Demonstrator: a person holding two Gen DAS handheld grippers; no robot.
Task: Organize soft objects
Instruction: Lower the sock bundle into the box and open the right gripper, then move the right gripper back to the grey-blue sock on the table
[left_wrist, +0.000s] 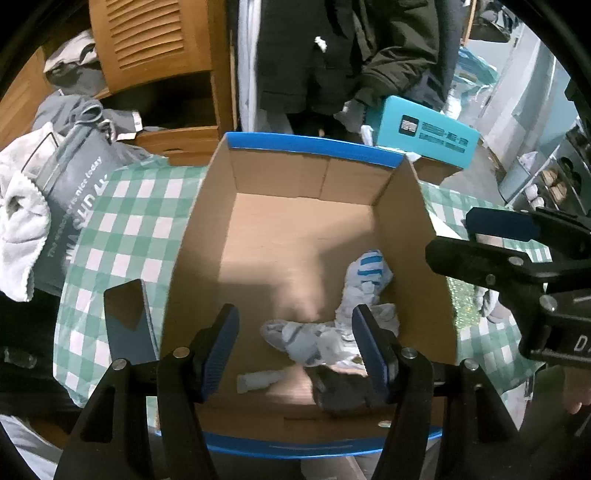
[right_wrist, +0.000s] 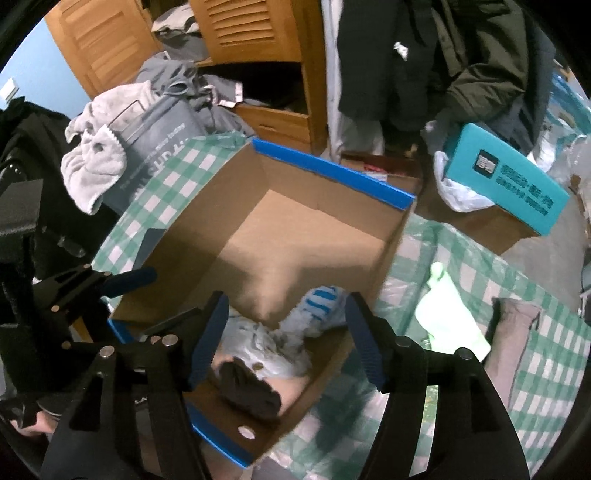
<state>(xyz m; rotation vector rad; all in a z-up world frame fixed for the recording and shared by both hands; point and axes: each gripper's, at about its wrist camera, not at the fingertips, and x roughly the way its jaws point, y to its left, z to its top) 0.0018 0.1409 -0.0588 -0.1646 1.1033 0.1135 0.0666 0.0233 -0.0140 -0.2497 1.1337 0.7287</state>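
A big cardboard box (left_wrist: 295, 229) with blue edges sits open on the green checked cloth. Inside, near one corner, lie soft things in a small pile: a white sock with blue stripes (left_wrist: 367, 267), a crumpled pale grey sock (left_wrist: 314, 341), and a dark sock (right_wrist: 247, 387). A light green cloth (right_wrist: 448, 317) lies outside the box.

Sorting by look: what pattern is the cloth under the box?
Green and white checks on the cloth, clearest in the left wrist view.

Louvered wooden wardrobe (right_wrist: 255, 33), hanging dark coats (right_wrist: 436, 55), pale-blue wall (right_wrist: 55, 66).
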